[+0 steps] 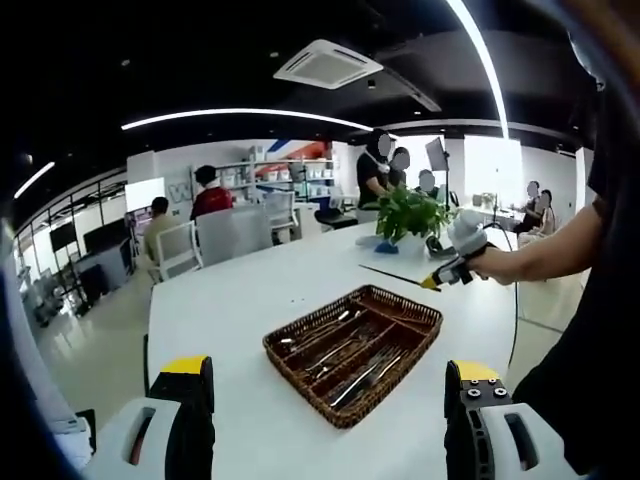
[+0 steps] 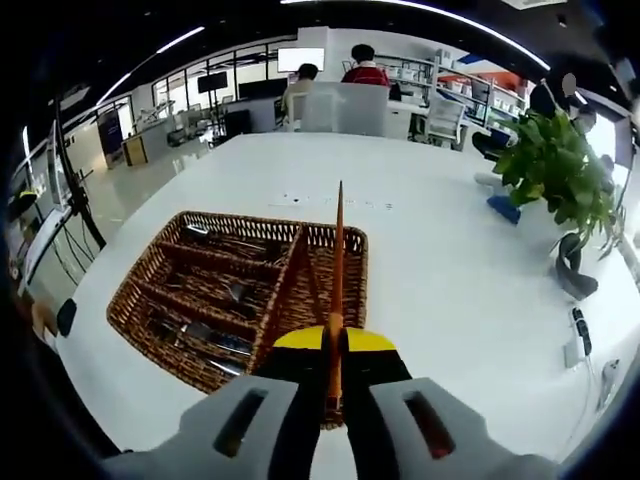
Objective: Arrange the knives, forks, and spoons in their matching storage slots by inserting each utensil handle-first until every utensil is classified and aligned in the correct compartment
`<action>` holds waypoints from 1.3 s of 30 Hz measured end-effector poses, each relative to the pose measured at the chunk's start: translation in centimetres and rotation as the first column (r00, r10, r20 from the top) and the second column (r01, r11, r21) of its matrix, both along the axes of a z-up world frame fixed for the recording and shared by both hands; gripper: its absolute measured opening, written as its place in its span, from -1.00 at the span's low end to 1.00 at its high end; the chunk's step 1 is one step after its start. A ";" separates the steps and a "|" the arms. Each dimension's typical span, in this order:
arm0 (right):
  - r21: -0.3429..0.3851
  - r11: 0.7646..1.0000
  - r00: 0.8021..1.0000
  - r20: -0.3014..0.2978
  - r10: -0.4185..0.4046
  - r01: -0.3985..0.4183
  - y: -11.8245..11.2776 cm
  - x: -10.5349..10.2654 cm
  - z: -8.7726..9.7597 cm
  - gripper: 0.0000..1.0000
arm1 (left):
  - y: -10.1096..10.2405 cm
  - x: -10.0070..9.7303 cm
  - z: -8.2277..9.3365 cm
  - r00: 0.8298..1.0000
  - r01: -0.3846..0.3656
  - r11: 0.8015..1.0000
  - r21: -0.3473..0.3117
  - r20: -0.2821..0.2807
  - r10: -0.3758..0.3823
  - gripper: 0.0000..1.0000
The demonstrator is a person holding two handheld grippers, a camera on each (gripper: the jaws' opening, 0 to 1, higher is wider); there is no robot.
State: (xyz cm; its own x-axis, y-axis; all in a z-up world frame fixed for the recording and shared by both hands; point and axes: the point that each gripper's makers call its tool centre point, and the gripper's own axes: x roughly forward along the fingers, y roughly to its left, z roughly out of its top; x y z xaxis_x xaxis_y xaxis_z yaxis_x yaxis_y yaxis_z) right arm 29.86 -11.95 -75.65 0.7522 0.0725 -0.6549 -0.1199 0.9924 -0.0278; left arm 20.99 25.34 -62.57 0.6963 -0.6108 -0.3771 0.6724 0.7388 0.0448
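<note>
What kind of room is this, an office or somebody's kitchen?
Most likely an open-plan office or lab, not a kitchen: a long white table with a potted plant, office chairs, wall screens and shelving, with people at desks beyond.

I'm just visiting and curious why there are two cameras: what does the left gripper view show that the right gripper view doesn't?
Left gripper view: the open left gripper, plus a person's hand holding the right gripper from the side.

Right gripper view: that right gripper close up, jaws shut on a thin orange-brown stick-like utensil above the basket.

Both: the brown wicker cutlery basket holding metal cutlery, white table and green potted plant.
</note>
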 end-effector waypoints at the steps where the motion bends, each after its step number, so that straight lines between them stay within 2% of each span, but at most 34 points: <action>1: -0.002 1.000 1.000 -0.001 -0.001 0.001 0.0 0.0 -0.1 -0.97 | 0.1 0.1 0.0 1.000 0.000 1.000 -0.001 0.000 0.000 1.00; 30: 0.008 1.000 0.997 -0.077 0.003 -0.003 0.9 0.0 -5.5 -0.97 | 1.9 0.7 -1.2 0.998 -0.049 0.999 0.011 -0.032 0.050 1.00; 39: 0.009 1.000 0.995 -0.096 0.003 -0.002 1.1 -0.1 -6.2 -0.97 | 2.1 1.0 -1.6 0.997 -0.060 0.998 0.014 -0.042 0.060 1.00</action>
State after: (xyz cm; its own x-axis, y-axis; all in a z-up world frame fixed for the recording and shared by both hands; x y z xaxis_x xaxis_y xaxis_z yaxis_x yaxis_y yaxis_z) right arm 29.76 -10.88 -81.81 0.6857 0.0806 -0.7234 -0.1245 0.9922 -0.0075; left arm 21.96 27.45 -64.19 0.7148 -0.5632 -0.4145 0.6283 0.7775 0.0270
